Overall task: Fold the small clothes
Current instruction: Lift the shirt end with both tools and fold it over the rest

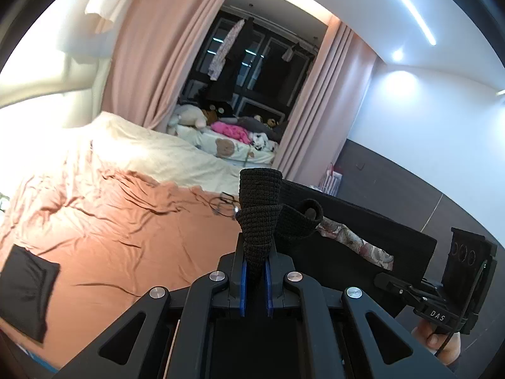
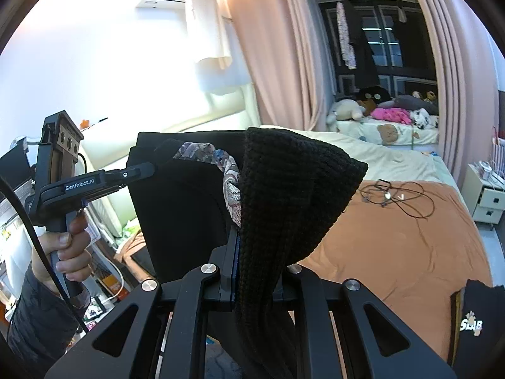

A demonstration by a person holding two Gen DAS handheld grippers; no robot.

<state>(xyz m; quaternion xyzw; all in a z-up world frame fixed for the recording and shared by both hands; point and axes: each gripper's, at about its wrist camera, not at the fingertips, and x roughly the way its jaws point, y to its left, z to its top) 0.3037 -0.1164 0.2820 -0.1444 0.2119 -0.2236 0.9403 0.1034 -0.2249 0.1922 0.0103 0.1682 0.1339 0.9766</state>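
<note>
A black garment with a ribbed knit edge [image 1: 258, 208] and a floral inner lining [image 1: 356, 240] hangs in the air between both grippers, above the bed. My left gripper [image 1: 256, 271] is shut on one corner of the knit edge. My right gripper [image 2: 252, 252] is shut on the other corner, where the knit [image 2: 284, 195] bunches over the fingers. The garment's black body [image 2: 183, 208] is stretched between them. In the right wrist view the left gripper [image 2: 139, 170] clamps the far corner.
The bed has an orange sheet [image 1: 126, 237] and a cream duvet [image 1: 151, 148]. A folded black piece [image 1: 25, 290] lies at its left edge, another black garment [image 2: 476, 322] at the right. Cables [image 2: 394, 195] lie on the sheet. A nightstand [image 2: 486, 199] stands to the right.
</note>
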